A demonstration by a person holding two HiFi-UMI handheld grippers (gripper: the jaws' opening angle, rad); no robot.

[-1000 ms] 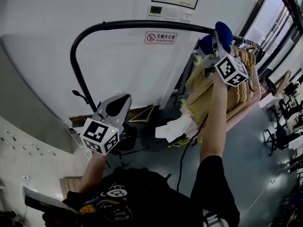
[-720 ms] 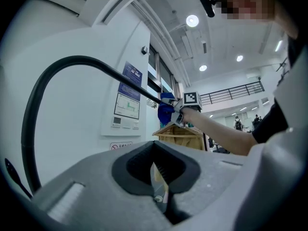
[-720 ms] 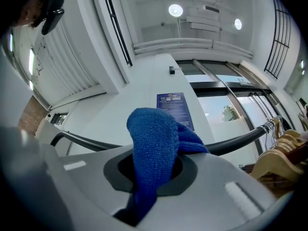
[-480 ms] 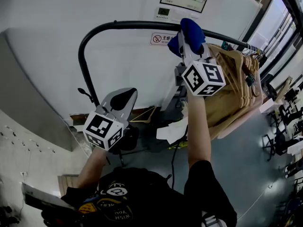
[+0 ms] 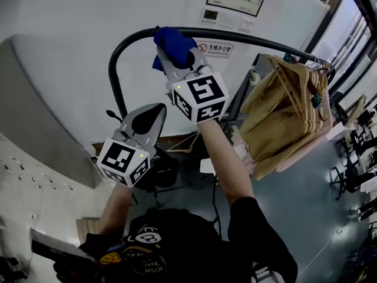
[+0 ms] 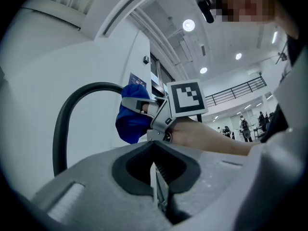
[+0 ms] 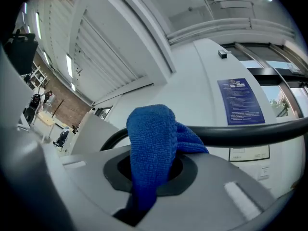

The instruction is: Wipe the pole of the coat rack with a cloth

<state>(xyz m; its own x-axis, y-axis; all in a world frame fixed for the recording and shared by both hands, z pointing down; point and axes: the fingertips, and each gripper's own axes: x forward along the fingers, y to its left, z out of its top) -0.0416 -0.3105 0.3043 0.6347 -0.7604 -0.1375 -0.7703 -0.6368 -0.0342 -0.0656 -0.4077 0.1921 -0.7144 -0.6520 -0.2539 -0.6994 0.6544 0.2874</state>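
The right gripper (image 5: 172, 56) has its jaws clamped on a blue cloth (image 5: 171, 40), which is pressed against the black pole (image 5: 259, 39) of the coat rack, just beside the pole's curved bend. In the right gripper view the cloth (image 7: 151, 138) bulges out of the jaws and touches the pole (image 7: 250, 134). Below the pole and apart from it, the left gripper (image 5: 152, 115) hangs with its jaws together and nothing between them. Farther along the pole from the cloth, wooden hangers (image 5: 288, 105) hang in a bunch
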